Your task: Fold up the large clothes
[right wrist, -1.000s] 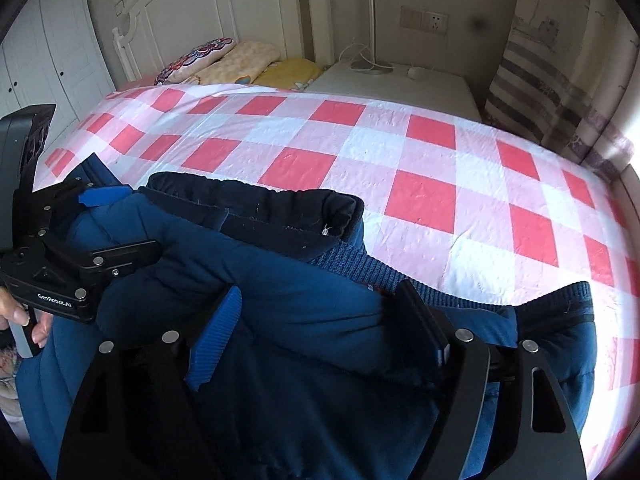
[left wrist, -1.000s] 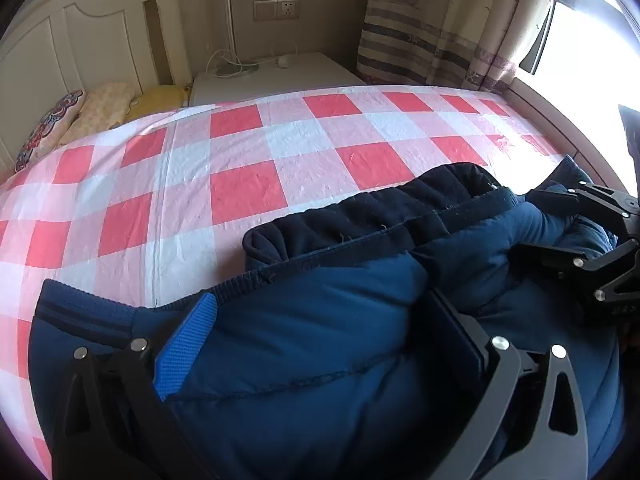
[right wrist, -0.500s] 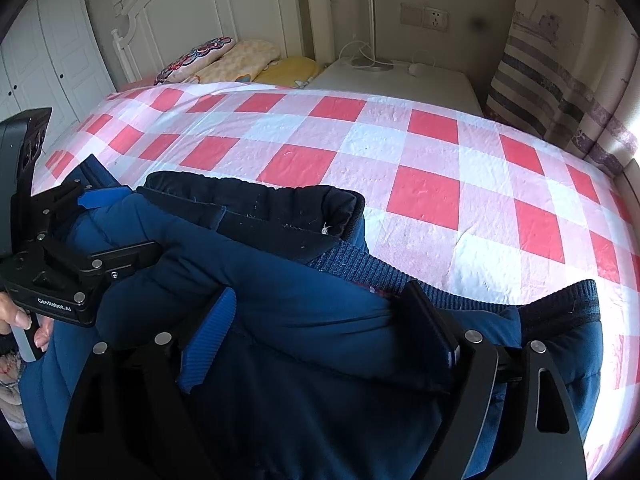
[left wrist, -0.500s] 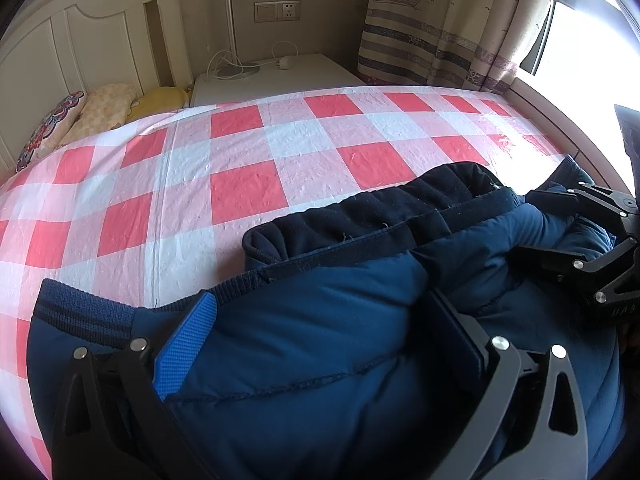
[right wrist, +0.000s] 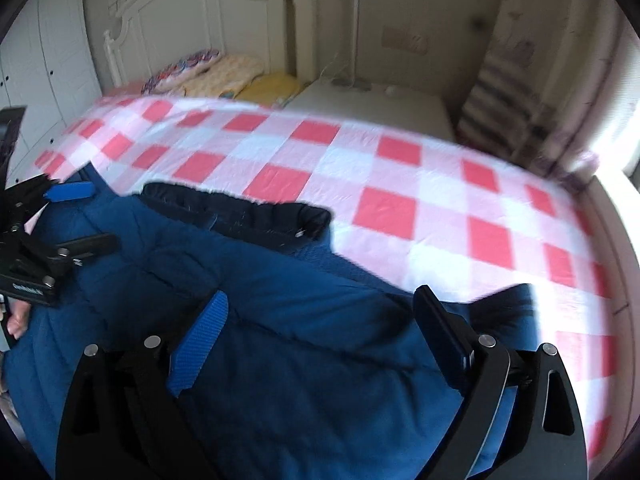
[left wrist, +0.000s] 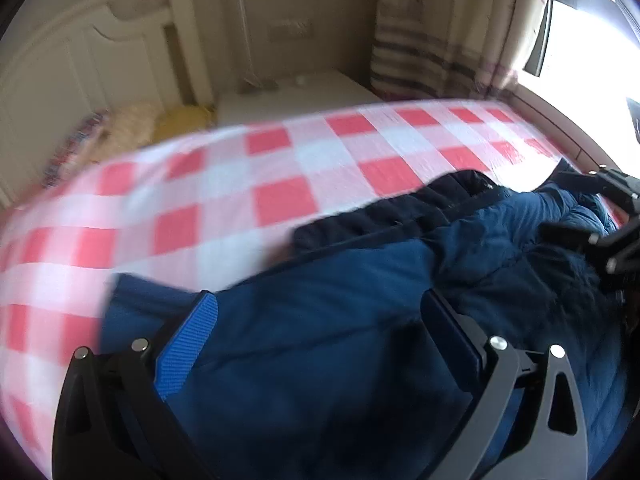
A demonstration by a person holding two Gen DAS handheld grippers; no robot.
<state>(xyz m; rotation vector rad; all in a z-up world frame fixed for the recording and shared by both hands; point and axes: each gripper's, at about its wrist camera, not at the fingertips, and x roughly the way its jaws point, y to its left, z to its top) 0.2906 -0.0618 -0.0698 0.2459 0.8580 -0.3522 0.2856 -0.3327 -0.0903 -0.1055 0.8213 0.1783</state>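
On the near edge of the bed, a navy puffer jacket [left wrist: 352, 344] is bunched up on the red-and-white checked bedspread [left wrist: 248, 184], with its darker fleecy collar [right wrist: 240, 212] flopped toward the headboard side and a ribbed cuff or hem poking out at the right of the right-wrist view. Both frames are pretty motion-blurred, so fine detail is mush.

The left gripper [left wrist: 320, 344] has its jaws spread wide, and the padded fabric fills the whole gap between the blue pad and the black one. Can't honestly tell if it's pinching anything or just sitting over the jacket. Same deal with the right gripper [right wrist: 320, 320]: jaws wide apart, jacket bulging up between them, grip unclear. From the right camera you can see the left gripper off at the left edge, down on the jacket's far end, with a bit of the person's fingers [right wrist: 18, 322] just below it. The left camera shows the right gripper at its right edge, also on the jacket.

Background stuff: white headboard [right wrist: 192, 12], a few pillows [right wrist: 224, 74] piled at the head of the bed, a white nightstand [right wrist: 384, 108] beside it, and a striped curtain [left wrist: 432, 52] by the bright window.
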